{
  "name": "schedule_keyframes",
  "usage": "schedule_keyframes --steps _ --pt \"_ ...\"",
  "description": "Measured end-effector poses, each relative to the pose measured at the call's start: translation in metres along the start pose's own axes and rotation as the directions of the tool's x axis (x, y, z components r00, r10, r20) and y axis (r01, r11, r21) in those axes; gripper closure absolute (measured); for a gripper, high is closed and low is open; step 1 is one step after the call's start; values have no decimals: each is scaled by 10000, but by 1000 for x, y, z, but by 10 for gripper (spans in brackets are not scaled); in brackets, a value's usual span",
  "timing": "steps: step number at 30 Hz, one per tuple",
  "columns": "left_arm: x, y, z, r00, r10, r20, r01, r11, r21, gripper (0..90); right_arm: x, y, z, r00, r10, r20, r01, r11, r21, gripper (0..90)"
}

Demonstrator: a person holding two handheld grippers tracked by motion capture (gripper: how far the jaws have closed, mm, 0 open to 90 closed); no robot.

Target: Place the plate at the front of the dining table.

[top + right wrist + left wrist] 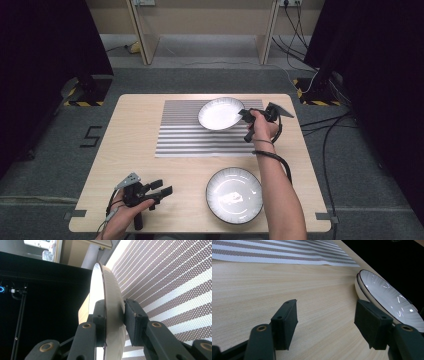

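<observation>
2 jaws of your right gripper (pixel 113 322) pinch the far plate's (pixel 220 113) rim over the striped mat (pixel 185 135); your left gripper (pixel 325 325) rests open, empty.

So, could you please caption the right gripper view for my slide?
Right gripper clamps the white plate's rim above the striped mat.

Lab, black curtains (pixel 45 45), floor cables (pixel 325 125), hazard-taped stands (pixel 82 102)
</observation>
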State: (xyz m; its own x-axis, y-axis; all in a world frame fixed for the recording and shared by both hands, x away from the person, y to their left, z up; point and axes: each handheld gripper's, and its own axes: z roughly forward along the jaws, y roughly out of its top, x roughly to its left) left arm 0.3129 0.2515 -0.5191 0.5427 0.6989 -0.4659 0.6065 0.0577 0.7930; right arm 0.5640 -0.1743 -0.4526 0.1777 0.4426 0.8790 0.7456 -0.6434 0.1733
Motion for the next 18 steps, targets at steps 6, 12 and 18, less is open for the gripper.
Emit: schedule_keyframes --steps 6,12,18 --pt "0 0 0 10000 6 5 -6 10000 -4 343 -2 1 6 9999 47 126 -46 10000 -20 717" --pt "1 0 0 10000 -5 10 5 10000 -19 343 -2 1 12 9999 60 143 -60 10000 -20 718" --pt "1 0 -1 10000 -5 16 5 10000 -33 342 -3 1 19 9997 78 240 -77 10000 -51 717"
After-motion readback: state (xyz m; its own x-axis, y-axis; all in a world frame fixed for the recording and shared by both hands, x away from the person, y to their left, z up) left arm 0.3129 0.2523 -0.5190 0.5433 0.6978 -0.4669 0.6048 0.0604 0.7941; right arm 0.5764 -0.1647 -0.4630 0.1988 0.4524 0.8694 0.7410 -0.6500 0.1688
